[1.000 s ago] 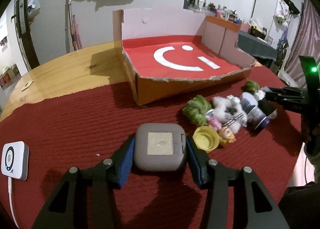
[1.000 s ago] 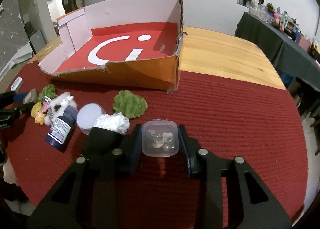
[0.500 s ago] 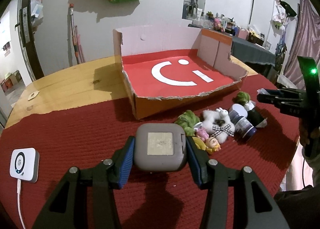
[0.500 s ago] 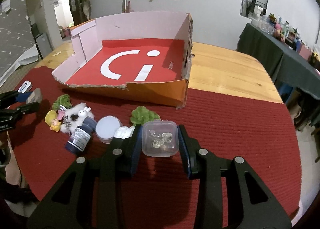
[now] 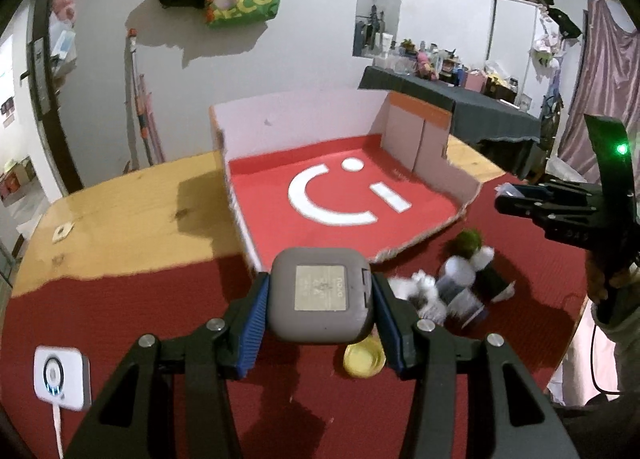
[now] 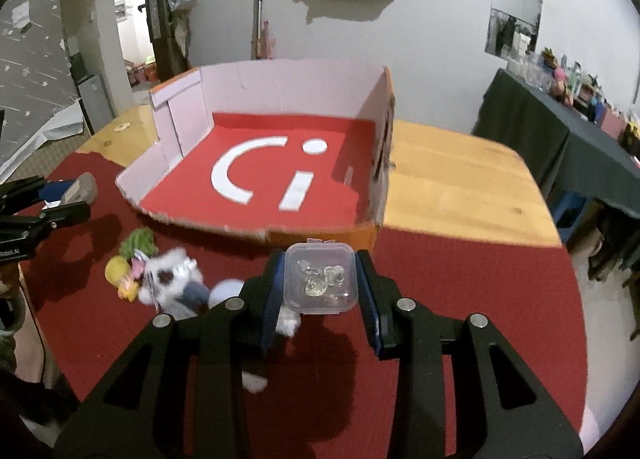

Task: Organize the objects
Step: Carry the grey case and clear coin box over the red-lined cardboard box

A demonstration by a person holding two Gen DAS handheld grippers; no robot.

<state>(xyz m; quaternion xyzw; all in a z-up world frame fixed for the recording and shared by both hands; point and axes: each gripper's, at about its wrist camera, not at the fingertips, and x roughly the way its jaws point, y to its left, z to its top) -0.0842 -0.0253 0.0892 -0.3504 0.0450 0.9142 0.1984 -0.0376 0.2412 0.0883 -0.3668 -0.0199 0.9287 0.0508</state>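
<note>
My left gripper (image 5: pixel 322 299) is shut on a grey rounded square case (image 5: pixel 322 293), held above the red cloth just before the open cardboard box (image 5: pixel 280 139). My right gripper (image 6: pixel 320 283) is shut on a small clear plastic box (image 6: pixel 320 279) with little trinkets inside, also held near the box's front edge (image 6: pixel 256 233). The box floor is red with white markings (image 6: pixel 260 175) and holds nothing. Between the grippers, a pile lies on the cloth: a white plush toy (image 6: pixel 170 279), a yellow cap (image 5: pixel 364 359), green fuzzy pieces (image 5: pixel 468 241) and a dark bottle (image 5: pixel 464 303).
A white device (image 5: pixel 60 377) with a cable sits on the red cloth (image 5: pixel 120 311) at the left. Bare wooden tabletop (image 6: pixel 452 187) lies on both sides of the box. A dark-covered side table (image 6: pixel 560 139) with clutter stands at the right.
Both grippers have risen with their loads and the view now looks down into the box. The pile on the cloth has dropped lower in view, partly behind the held things.
</note>
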